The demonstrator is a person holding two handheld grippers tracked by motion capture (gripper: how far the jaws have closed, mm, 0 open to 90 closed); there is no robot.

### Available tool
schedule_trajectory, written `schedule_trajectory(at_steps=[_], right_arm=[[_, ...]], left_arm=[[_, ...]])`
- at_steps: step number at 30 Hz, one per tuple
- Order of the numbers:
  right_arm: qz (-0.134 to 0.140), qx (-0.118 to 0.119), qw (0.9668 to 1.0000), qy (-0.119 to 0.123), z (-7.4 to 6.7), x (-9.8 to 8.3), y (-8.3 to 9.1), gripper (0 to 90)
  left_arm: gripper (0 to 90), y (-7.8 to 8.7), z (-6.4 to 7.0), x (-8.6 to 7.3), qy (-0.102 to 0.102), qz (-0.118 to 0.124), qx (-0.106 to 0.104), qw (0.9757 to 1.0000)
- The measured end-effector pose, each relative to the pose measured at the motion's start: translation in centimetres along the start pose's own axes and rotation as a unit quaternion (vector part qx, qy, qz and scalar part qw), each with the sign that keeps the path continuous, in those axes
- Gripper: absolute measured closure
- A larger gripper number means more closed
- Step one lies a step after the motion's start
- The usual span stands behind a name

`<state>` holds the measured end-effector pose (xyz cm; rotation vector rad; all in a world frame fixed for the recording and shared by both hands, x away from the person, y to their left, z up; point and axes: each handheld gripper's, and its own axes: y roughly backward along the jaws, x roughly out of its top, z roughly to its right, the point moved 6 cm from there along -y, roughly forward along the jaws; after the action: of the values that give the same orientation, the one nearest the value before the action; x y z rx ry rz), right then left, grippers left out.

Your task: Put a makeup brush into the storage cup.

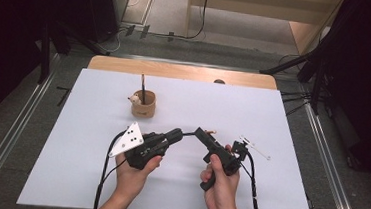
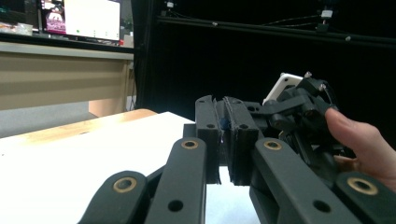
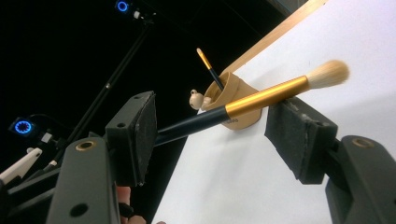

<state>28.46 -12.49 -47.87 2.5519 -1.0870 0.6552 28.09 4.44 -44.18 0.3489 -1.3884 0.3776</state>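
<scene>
**Surface.** You are working over a white tabletop (image 1: 93, 167), with a strip of wood (image 1: 176, 71) showing along its 12 o'clock edge.

**Room.** Grey floor is surrounding the table, and cables are trailing across it at 12 o'clock. Black drapes are hanging at 9 and 3 o'clock. A lit monitor (image 2: 91, 18) is glowing above a pale counter.

**Left gripper** (image 1: 177, 133) (image 2: 224, 140). You are pinching its jaws narrow on the dark handle end of the brush.

**Right gripper** (image 1: 200, 132) (image 3: 215, 114). You are holding its jaws wide, and the brush is passing between them.

**Brush** (image 1: 211, 132) (image 3: 261, 95). Black handle, gold ferrule, pale bristles. It is hanging above the table centre between the two grippers.

**Tan cup** (image 1: 143, 108) (image 3: 233, 86). It is standing at 11 o'clock from the grippers, carrying a thin upright brush (image 1: 143, 88) (image 3: 208, 63) and a small figure (image 1: 134, 99) (image 3: 196, 99) on its rim.
</scene>
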Motion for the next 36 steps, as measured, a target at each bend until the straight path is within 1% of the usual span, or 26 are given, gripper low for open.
schedule_trajectory(at_steps=[2,5,10,16,17,18,19,20,21,22,23,24,25,26,28,29,30,32,33,34,35,36], right_arm=[[0.000,-0.003,1.0000,-0.002,0.1,0.1,0.0,35.3],[-0.003,-0.004,1.0000,-0.007,0.2,0.1,0.0,39.7],[-0.005,0.004,0.9998,-0.021,0.2,0.3,0.2,47.9],[-0.004,0.005,0.9997,-0.023,0.3,0.5,0.5,55.4],[-0.002,0.008,0.9997,-0.023,0.3,0.6,0.5,57.4],[0.000,0.012,0.9997,-0.020,0.3,0.7,0.7,62.5],[0.004,0.023,0.9995,-0.020,0.1,0.9,1.0,73.4],[0.002,0.041,0.9989,-0.022,-0.2,1.1,1.2,82.8],[0.000,0.049,0.9988,0.003,-0.6,1.3,1.5,83.9],[0.001,0.048,0.9985,0.027,-1.0,1.6,1.8,84.0],[0.001,0.049,0.9974,0.054,-1.4,1.7,1.9,84.1],[0.001,0.044,0.9959,0.080,-1.8,1.8,2.1,84.1],[0.001,0.031,0.9941,0.104,-2.1,1.9,2.2,84.1],[0.003,0.023,0.9920,0.124,-2.3,2.0,2.2,84.1],[0.000,0.009,0.9876,0.157,-2.7,2.0,2.2,84.1],[-0.003,0.002,0.9858,0.168,-2.8,1.9,2.2,84.1],[-0.006,-0.003,0.9830,0.183,-2.8,1.8,2.1,84.1],[-0.017,-0.005,0.9794,0.201,-2.9,1.4,1.9,84.1],[-0.021,-0.009,0.9771,0.212,-2.9,1.2,1.8,84.1],[-0.024,-0.014,0.9746,0.222,-3.0,1.0,1.7,84.1],[-0.028,-0.019,0.9715,0.235,-3.1,0.7,1.6,84.1],[-0.031,-0.023,0.9696,0.242,-3.2,0.6,1.5,84.1]], left_arm=[[85.9,-0.1,0.1,-0.1,0.001,-0.002,-0.005,1.0000],[85.9,-0.3,0.4,-0.3,-0.004,-0.006,-0.008,0.9999],[85.9,-0.4,0.7,-0.5,-0.010,-0.015,-0.011,0.9998],[85.9,-0.6,0.8,-0.9,-0.014,-0.029,-0.013,0.9994],[85.9,-0.7,0.8,-1.0,-0.013,-0.035,-0.017,0.9992],[85.8,-0.9,0.8,-1.3,-0.005,-0.060,-0.027,0.9978],[85.5,-1.1,0.8,-1.7,0.001,-0.088,-0.039,0.9953],[83.7,-1.3,0.7,-2.2,0.006,-0.115,-0.050,0.9921],[70.2,-1.4,0.6,-2.4,0.005,-0.129,-0.040,0.9908],[61.3,-1.3,0.5,-2.6,0.001,-0.143,-0.031,0.9893],[59.2,-1.3,0.5,-2.7,0.001,-0.148,-0.031,0.9885],[57.7,-1.4,0.6,-2.7,0.002,-0.151,-0.030,0.9881],[56.2,-1.4,0.7,-2.6,0.002,-0.155,-0.029,0.9875],[55.1,-1.4,0.8,-2.6,0.002,-0.158,-0.030,0.9870],[54.3,-1.4,1.0,-2.5,0.001,-0.162,-0.030,0.9864],[54.0,-1.4,1.0,-2.5,-0.004,-0.164,-0.026,0.9861],[54.0,-1.4,1.1,-2.5,-0.007,-0.165,-0.023,0.9859],[54.1,-1.5,1.1,-2.5,-0.007,-0.169,-0.019,0.9854],[54.1,-1.5,1.1,-2.5,-0.006,-0.170,-0.017,0.9853],[54.6,-1.5,1.1,-2.5,-0.009,-0.174,-0.016,0.9846],[55.4,-1.6,1.2,-2.6,-0.010,-0.175,-0.015,0.9844],[55.6,-1.6,1.3,-2.6,-0.013,-0.180,-0.014,0.9835]])
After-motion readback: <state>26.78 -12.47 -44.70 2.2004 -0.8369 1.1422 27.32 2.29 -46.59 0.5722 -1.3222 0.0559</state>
